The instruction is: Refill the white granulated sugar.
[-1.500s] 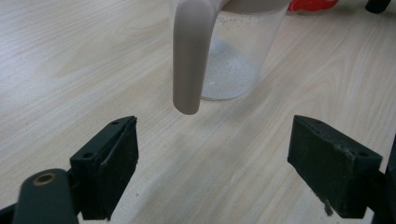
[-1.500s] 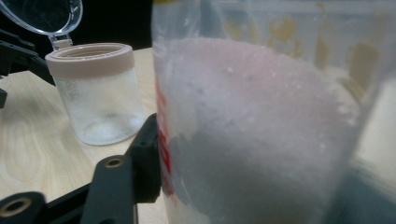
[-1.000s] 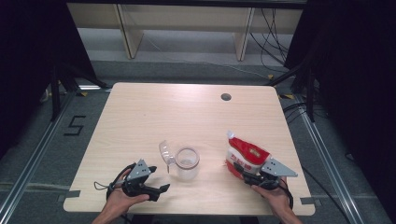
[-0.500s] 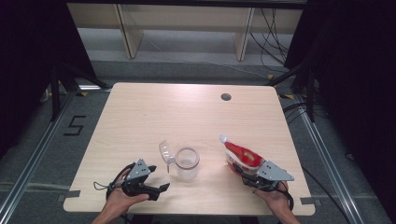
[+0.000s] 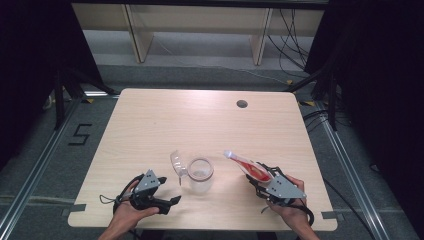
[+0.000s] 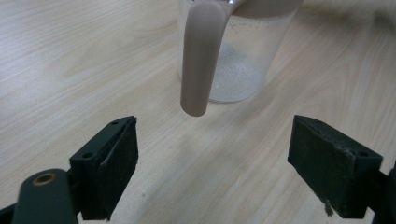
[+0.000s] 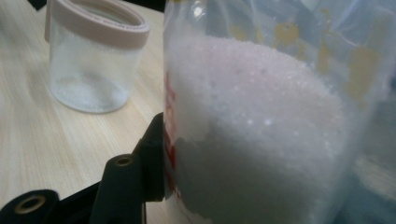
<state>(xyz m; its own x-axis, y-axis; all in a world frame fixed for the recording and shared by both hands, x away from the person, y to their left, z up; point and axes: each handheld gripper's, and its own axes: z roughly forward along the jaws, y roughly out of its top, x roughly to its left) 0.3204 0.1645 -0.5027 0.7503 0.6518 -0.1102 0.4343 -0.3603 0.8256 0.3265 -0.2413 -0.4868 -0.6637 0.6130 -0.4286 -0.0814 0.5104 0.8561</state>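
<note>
On counter centre-front sits jar (image 5: pixel 200 174), lid flipped open. My R gripper (image 5: pixel 257 177) jaws pinch bag (image 5: pixel 247 166), tilted twd jar; L gripper (image 5: pixel 170 201) jaws spread, empty, near jar.

We see the counter (image 5: pixel 165 120) evenly lit from above, its surroundings sunk in darkness. Shadows under things are soft and short. In the right gripper view the bag (image 7: pixel 280 116) is close and blurred; the jar (image 6: pixel 243 51) looks soft too.
</note>
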